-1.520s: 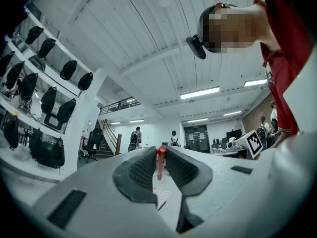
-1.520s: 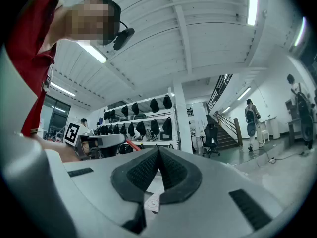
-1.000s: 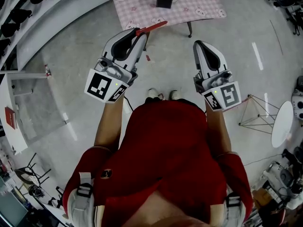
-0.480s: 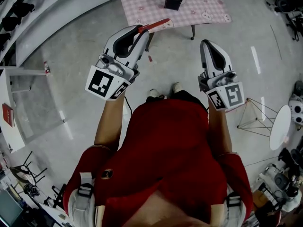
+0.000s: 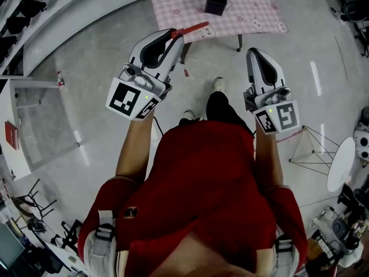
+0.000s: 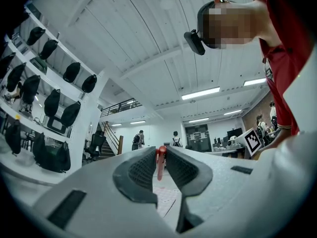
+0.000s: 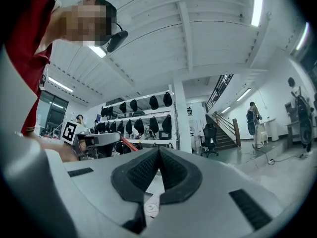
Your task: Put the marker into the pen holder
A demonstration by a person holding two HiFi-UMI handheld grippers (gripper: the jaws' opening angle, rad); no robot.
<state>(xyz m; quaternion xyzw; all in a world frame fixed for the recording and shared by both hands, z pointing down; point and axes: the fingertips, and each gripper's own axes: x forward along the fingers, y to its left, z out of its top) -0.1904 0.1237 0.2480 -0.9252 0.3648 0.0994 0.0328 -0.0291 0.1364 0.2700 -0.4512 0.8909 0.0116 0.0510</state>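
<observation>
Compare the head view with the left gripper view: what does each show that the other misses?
Only the head view: the black cube-shaped pen holder and the person's light shoes. Only the left gripper view: the white ceiling's strip lights, the wall shelves of dark rounded items and a staircase. Both: the slim red marker clamped between the left gripper jaws, and the person's red shirt.
</observation>
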